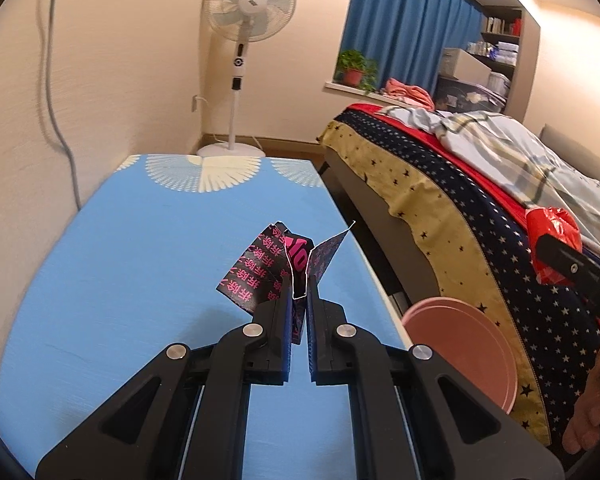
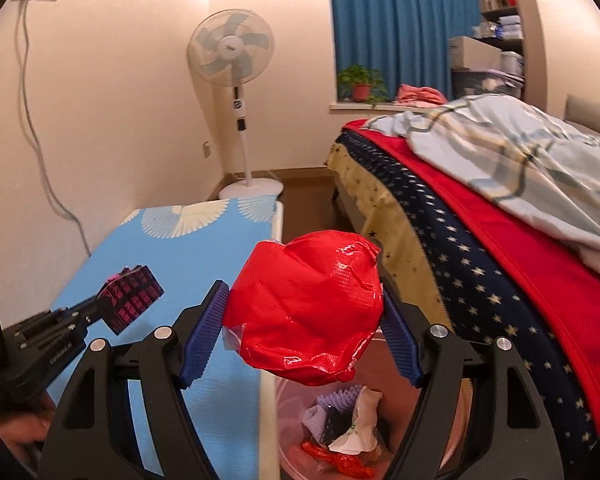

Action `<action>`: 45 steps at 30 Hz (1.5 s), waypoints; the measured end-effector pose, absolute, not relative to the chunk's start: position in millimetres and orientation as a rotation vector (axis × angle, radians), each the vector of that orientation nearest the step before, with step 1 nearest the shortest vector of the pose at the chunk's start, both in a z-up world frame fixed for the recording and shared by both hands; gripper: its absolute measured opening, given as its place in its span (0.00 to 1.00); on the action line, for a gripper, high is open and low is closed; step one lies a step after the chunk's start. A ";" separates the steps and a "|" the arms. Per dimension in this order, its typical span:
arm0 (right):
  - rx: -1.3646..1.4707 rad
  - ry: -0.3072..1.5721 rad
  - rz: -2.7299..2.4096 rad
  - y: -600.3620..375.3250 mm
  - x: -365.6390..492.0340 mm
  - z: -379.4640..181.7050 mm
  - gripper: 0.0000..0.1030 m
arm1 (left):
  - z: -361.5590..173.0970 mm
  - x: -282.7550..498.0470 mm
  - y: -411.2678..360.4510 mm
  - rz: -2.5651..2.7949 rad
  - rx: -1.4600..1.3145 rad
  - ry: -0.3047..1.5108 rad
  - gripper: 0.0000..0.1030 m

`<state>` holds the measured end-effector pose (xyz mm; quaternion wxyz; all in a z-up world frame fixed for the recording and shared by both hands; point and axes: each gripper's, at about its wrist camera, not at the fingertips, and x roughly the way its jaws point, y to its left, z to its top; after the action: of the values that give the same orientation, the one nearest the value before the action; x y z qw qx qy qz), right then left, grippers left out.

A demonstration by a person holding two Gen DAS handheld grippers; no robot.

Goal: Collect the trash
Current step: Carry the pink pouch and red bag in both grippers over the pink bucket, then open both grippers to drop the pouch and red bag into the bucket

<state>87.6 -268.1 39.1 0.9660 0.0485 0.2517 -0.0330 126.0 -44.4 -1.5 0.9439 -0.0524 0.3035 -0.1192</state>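
- Left wrist: my left tool is clamped on the wrapper above the counter; the bin is off right, so an early release litters the counter.
- Right wrist: my right tool squeezes the red bag over the bin; the slick bag may slip and miss.

**Readable text: wrapper print, little else**

Black wrapper carries repeated pink CJK characters in rows; individual characters not clearly legible. On its inner folded panel, large pink letters, partly hidden, look like "10" or "IO", can't tell which. Same wrapper in the right wrist view: pink print blurred, unreadable. Left gripper body has small white lettering on its side, too small to read. Fan has a dark logo on the hub, illegible.
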 end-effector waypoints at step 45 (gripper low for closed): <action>0.276 0.593 -0.250 -357.4 96.9 0.6 0.73 | -83.5 121.3 -214.2 -0.704 0.016 0.795 0.24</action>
<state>96.9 -357.4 0.6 0.9393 0.1353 0.2906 -0.1224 121.3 -214.2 -83.5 0.8623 0.0074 0.3791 -0.3356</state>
